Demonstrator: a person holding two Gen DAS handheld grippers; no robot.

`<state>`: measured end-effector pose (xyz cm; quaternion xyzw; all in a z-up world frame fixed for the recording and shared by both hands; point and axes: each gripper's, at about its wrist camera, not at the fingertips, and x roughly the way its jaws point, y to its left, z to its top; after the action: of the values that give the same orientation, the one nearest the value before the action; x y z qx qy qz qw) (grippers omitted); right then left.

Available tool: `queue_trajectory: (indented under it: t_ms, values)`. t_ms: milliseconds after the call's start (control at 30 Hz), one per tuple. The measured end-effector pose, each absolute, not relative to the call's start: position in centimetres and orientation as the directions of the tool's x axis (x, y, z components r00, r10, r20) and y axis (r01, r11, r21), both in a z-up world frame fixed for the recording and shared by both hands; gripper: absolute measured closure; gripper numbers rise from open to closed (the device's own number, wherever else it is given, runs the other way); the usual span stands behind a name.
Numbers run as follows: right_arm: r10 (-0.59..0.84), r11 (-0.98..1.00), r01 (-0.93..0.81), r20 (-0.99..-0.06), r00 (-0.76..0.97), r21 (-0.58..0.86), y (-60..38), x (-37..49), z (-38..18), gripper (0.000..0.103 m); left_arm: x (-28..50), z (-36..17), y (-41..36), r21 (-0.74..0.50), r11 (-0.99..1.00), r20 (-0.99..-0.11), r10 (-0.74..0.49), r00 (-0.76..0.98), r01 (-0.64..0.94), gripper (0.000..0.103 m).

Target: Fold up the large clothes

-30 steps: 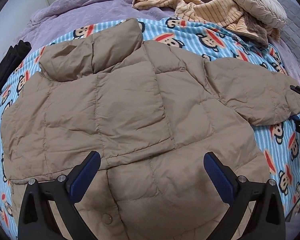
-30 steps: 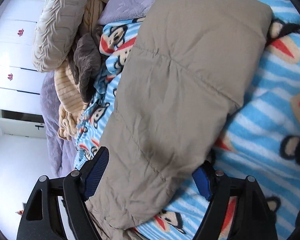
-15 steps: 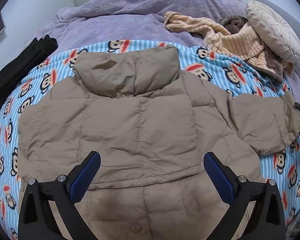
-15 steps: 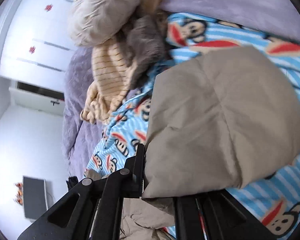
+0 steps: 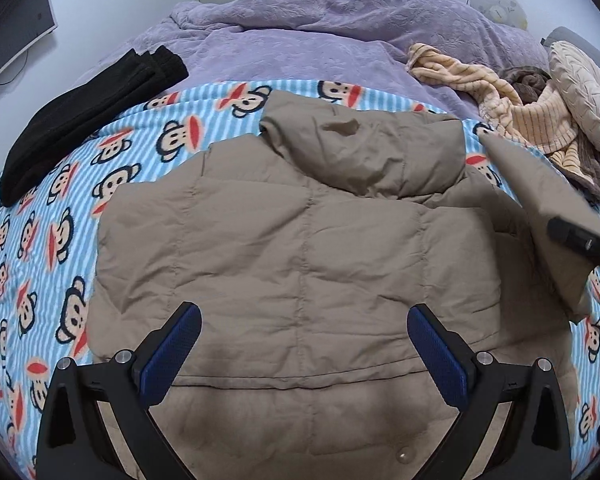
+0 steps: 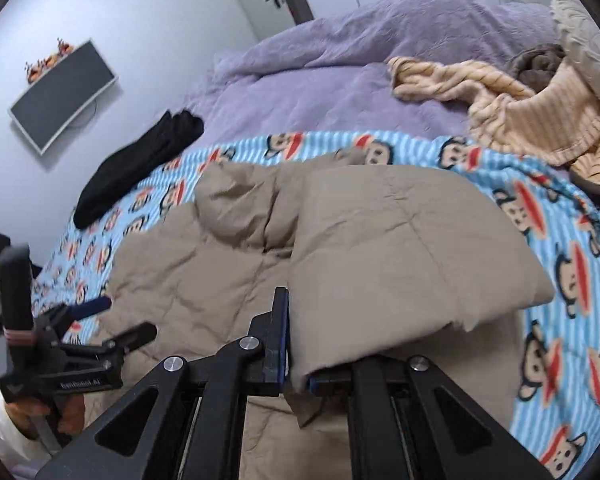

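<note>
Tan quilted puffer jacket (image 5: 300, 264) lay spread, collar away, on the blue striped monkey-print blanket (image 5: 60, 208) on the bed. Since 1 s ago the right hand-held gripper (image 6: 296, 376) had clamped its jaws on the tan sleeve (image 6: 400, 248), lifted it off the blanket and swung it in over the jacket body. Left hand-held gripper (image 5: 304, 352) hovered above the hem, jaws wide apart, nothing held; it had drawn back for a fuller view. Reads as the sleeve fold underway, not laid down yet. Black folded garment (image 5: 84, 120) sat well apart at the left.
</note>
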<state>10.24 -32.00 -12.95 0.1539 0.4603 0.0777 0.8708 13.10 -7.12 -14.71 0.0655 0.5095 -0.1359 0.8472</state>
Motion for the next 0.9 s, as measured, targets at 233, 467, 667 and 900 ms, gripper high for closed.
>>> queue_trajectory:
  t_ms: [233,467,667,900]
  values:
    - [0.301,0.916,0.130,-0.865,0.401,0.379,-29.7,9.0,-20.6,0.095,13.8,-16.8,-4.9,-0.048,0.957,-0.894,-0.169,0.414,0.285,0.000]
    - [0.366,0.817,0.291,-0.838,0.404,0.497,-33.2,6.8,-20.2,0.057,14.3,-17.2,-5.0,-0.096,0.949,-0.895,-0.214,0.390,0.301,0.000]
    - [0.308,0.678,0.437,-0.769,0.560,0.590,-39.2,4.3,-18.6,0.032,16.3,-16.8,-4.5,-0.139,0.940,-0.883,-0.260,0.390,0.313,0.000]
    - [0.275,0.557,0.506,-0.721,0.636,0.659,-41.4,7.5,-18.0,0.092,17.6,-16.7,-2.4,-0.242,0.929,-0.867,-0.337,0.366,0.282,0.006]
